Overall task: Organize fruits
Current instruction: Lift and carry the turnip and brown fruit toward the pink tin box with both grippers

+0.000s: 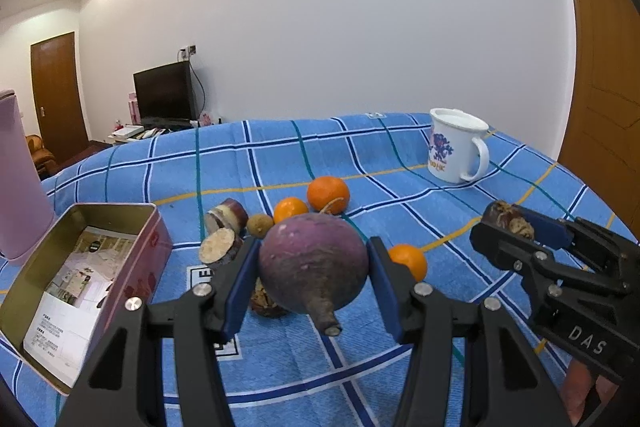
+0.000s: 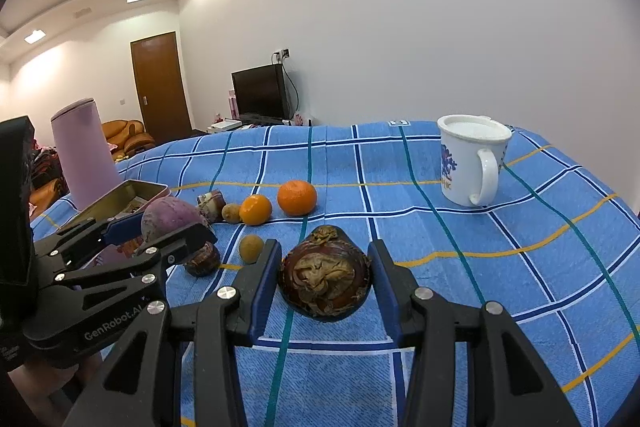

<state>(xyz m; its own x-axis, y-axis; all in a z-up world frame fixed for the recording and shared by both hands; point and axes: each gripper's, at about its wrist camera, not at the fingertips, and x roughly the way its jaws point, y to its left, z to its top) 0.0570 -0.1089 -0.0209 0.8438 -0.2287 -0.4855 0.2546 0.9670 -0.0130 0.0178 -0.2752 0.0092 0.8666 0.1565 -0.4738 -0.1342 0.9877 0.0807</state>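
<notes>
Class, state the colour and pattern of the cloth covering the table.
Blue cloth with white, navy, teal and yellow check lines; clearest in the right wrist view.

Blue checked cloth tabletop [image 1: 400, 163]: open pink rectangular metal tin [image 1: 132, 259] at L w/ printed paper leaflets [image 1: 76, 291] inside; pink cylindrical container [image 1: 20, 179] behind tin. Three round orange mandarins [image 1: 328, 194] centre, w/ small brown round fruit [image 1: 259, 225] & cut purple-skinned cane pieces [image 1: 226, 217] to their L. White printed ceramic mug [image 1: 458, 147] far R, well apart.
</notes>
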